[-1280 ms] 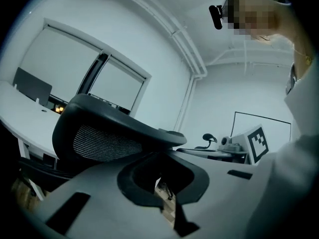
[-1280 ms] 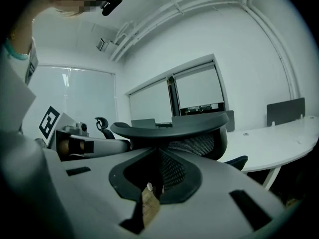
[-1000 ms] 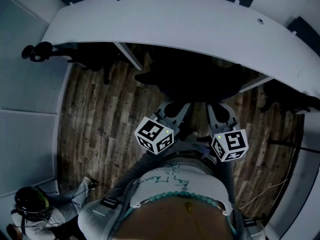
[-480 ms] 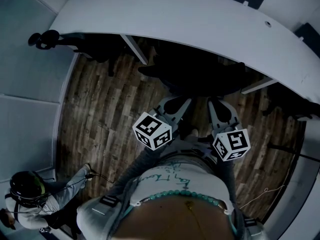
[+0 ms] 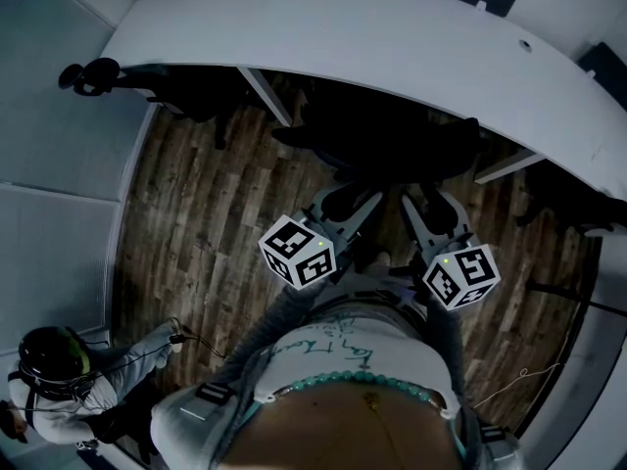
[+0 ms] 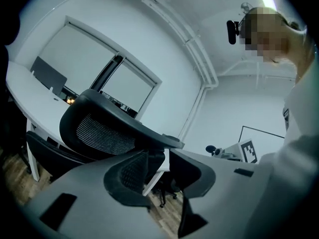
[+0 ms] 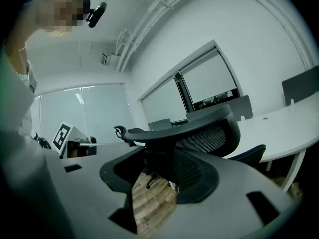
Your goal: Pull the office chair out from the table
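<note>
Head view: the office chair (image 5: 392,155) sits tucked at the white counter (image 5: 343,37). The left hand-held gripper (image 5: 349,200) and right hand-held gripper (image 5: 431,200) straddle its backrest top, jaws opening, not pinching. The next move likely calls for clamping, then drawing it backward.

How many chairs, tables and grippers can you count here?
Black chairs: 3 - middle chair, left chair, right chair
White table: 1
Grippers: 2 - left gripper, right gripper, both opening, middle chair's back between their jaws
Total: 6
</note>
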A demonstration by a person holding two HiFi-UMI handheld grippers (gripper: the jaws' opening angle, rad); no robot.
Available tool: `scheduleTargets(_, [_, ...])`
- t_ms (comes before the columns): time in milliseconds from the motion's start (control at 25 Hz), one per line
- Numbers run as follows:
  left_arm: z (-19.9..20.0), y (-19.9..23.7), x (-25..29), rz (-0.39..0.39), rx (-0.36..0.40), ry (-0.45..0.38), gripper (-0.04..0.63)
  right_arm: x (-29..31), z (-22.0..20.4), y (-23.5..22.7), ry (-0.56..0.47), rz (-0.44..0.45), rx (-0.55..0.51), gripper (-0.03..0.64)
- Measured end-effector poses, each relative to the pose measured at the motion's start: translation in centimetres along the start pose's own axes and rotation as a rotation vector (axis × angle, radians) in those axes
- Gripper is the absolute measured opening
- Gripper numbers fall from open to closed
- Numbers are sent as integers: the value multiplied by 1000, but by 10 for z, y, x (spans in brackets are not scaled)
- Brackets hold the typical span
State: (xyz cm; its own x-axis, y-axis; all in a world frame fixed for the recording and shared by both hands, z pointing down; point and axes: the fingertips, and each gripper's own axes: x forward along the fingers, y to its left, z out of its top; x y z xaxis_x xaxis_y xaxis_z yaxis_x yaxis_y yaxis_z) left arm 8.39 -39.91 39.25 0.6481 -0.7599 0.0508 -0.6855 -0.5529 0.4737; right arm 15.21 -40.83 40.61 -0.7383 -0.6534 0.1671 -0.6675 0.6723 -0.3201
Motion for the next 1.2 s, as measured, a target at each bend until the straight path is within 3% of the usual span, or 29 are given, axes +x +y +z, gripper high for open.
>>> scheduleTargets(160, [6,6,-4,6,-59,-51,183,0,6,-2,-56,40,134,233])
scheduleTargets(400, [22,16,-8,14,-154,-150,238,1,26,-5,-181,115,411,265])
scheduleTargets(720, [35,21,5,33,-237,-195,266,14,34,-19,-198,76,497,279])
scheduleTargets(1200, [55,36,34,24,-262,-213,272,50,50,-30,-180,78,473,278])
